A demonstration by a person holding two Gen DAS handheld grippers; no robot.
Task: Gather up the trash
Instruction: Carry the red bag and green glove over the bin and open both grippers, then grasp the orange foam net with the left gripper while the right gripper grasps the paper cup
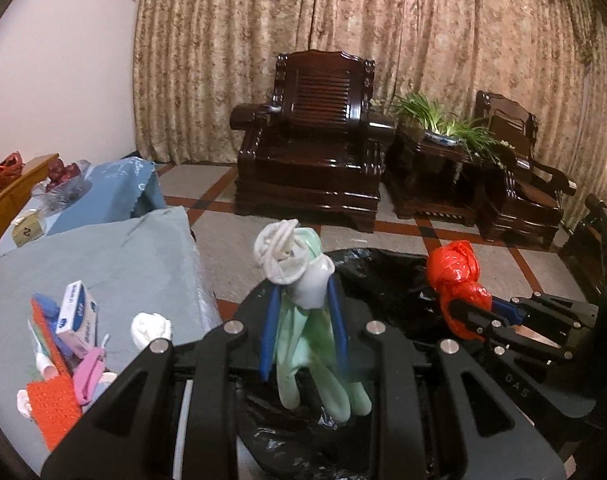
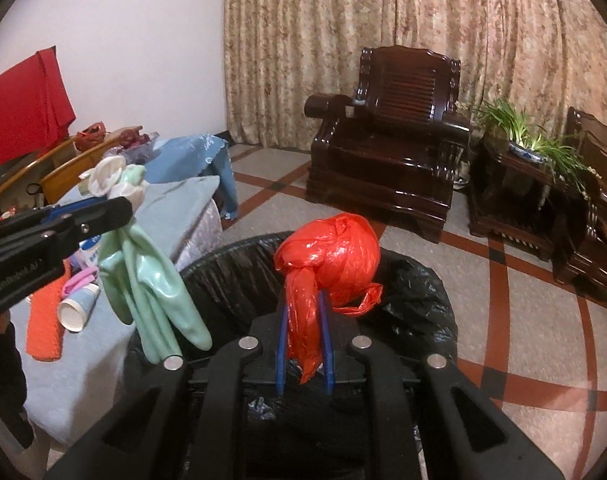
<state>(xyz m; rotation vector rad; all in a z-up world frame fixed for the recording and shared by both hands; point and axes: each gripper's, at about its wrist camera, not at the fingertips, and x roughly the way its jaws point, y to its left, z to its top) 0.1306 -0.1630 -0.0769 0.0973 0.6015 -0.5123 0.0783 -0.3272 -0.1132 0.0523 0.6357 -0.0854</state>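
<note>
Left wrist view shows my left tool (image 1: 303, 300) clamped on the green glove (image 1: 303, 344) over the black-lined bin (image 1: 383, 276), while my right tool (image 2: 305, 312) pinches the red bag (image 2: 331, 260) above it.

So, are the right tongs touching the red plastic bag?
Touching. In the right wrist view, the right tongs are shut on the red plastic bag; its tail is pinched between the two blue fingers, above the black bin liner.

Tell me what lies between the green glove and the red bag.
Nothing solid: only air above the black bin liner, whose open mouth spans below the green glove and the red bag. The right wrist view shows it best.
</note>
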